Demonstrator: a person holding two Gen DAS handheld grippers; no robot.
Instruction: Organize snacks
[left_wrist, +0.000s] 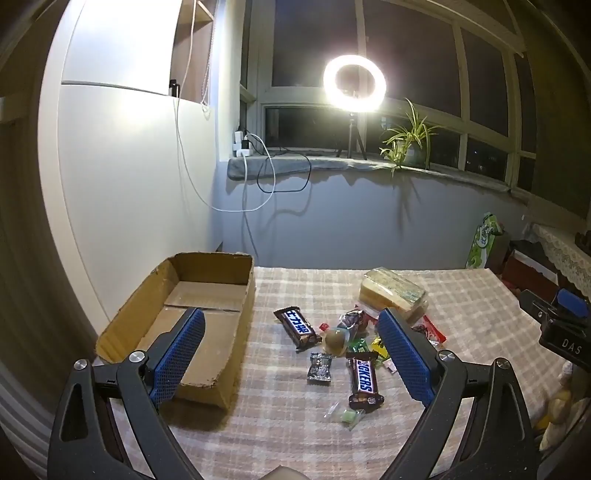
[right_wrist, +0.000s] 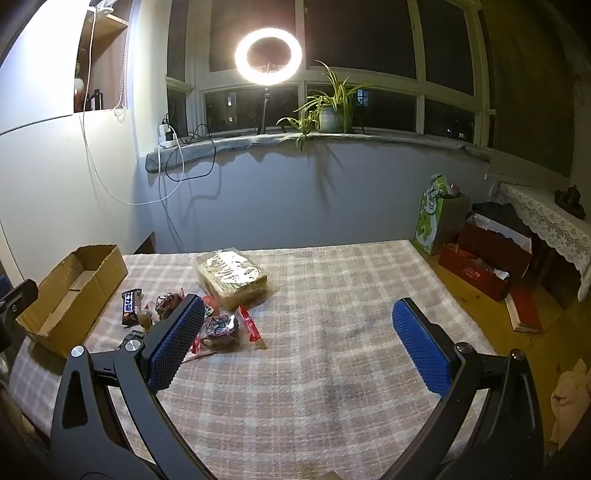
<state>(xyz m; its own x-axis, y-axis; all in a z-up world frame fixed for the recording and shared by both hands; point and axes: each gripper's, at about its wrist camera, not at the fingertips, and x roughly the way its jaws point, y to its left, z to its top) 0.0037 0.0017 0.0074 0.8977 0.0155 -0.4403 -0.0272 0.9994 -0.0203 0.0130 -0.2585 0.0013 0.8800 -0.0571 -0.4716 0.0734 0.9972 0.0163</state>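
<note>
An open cardboard box (left_wrist: 207, 295) (right_wrist: 74, 284) stands at the left of a checked tablecloth (left_wrist: 280, 424) (right_wrist: 332, 332). Beside it lies a heap of snacks: two Snickers bars (left_wrist: 298, 328) (left_wrist: 364, 380) (right_wrist: 131, 301), a large clear bag of yellow cakes (left_wrist: 393, 291) (right_wrist: 231, 277), a round brown sweet (left_wrist: 334, 341), a small grey packet (left_wrist: 319, 367), a green sweet (left_wrist: 347, 415), and red wrappers (right_wrist: 251, 325). My left gripper (left_wrist: 291, 339) hangs open above the heap with nothing between its blue pads. My right gripper (right_wrist: 297, 328) is open over bare cloth, right of the heap.
A ring light (left_wrist: 354, 83) (right_wrist: 268, 51) and a potted plant (left_wrist: 408, 142) (right_wrist: 328, 110) stand on the windowsill with cables. Right of the table are a green bag (right_wrist: 432, 214), red boxes (right_wrist: 484, 258) and a lace-covered shelf (right_wrist: 546, 218). The right gripper's body (left_wrist: 557, 325) shows at the left wrist view's edge.
</note>
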